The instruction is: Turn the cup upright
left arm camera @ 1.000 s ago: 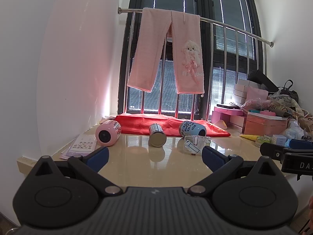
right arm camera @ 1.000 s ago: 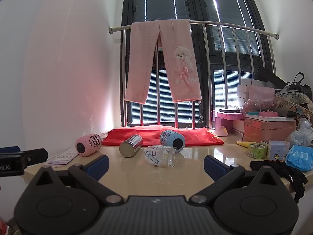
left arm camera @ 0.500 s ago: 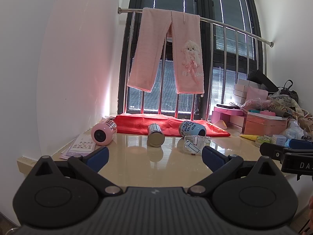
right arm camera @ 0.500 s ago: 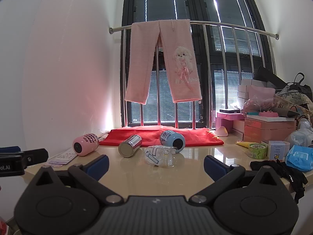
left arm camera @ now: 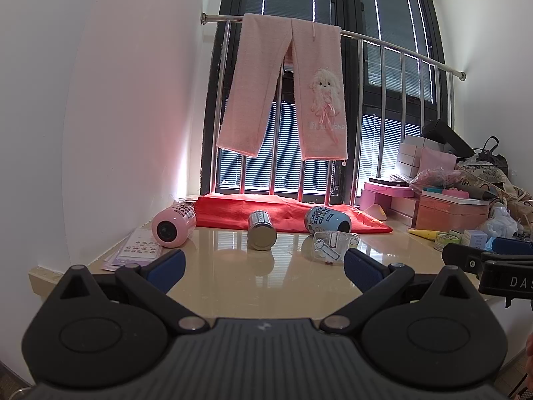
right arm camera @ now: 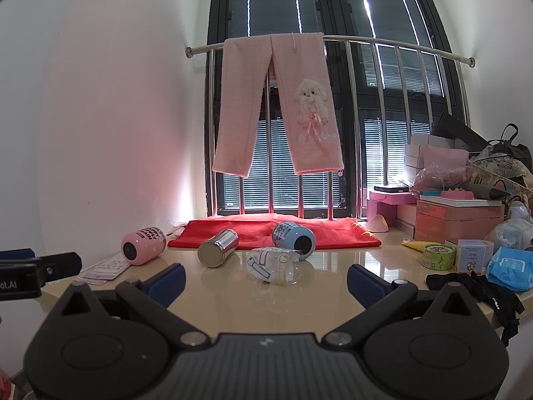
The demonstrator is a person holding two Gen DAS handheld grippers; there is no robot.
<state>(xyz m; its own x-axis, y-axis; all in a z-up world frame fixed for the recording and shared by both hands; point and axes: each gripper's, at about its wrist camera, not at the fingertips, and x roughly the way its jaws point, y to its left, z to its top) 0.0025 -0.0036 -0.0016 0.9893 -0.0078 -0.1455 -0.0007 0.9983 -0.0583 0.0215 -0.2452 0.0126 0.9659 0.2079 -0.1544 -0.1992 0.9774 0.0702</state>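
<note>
Several cups lie on their sides on the beige table (left arm camera: 233, 286): a pink cup (left arm camera: 173, 226) (right arm camera: 142, 245) at the left, a steel cup (left arm camera: 261, 230) (right arm camera: 218, 248), a blue cup (left arm camera: 328, 220) (right arm camera: 294, 238) and a clear cartoon-print cup (left arm camera: 328, 245) (right arm camera: 271, 265). My left gripper (left arm camera: 263, 266) is open and empty, short of the cups. My right gripper (right arm camera: 266, 278) is open and empty, just short of the clear cup. Each gripper shows at the edge of the other's view.
A red cloth (right arm camera: 273, 231) lies behind the cups under a railing with pink trousers (right arm camera: 276, 106). Papers (left arm camera: 133, 250) lie at the left edge. Boxes (right arm camera: 459, 220), a tin (right arm camera: 438, 255), wipes (right arm camera: 509, 268) and a black strap (right arm camera: 479, 291) crowd the right side.
The pink cup has rolled a little to the left on the table. Both grippers have stayed open and almost still.
</note>
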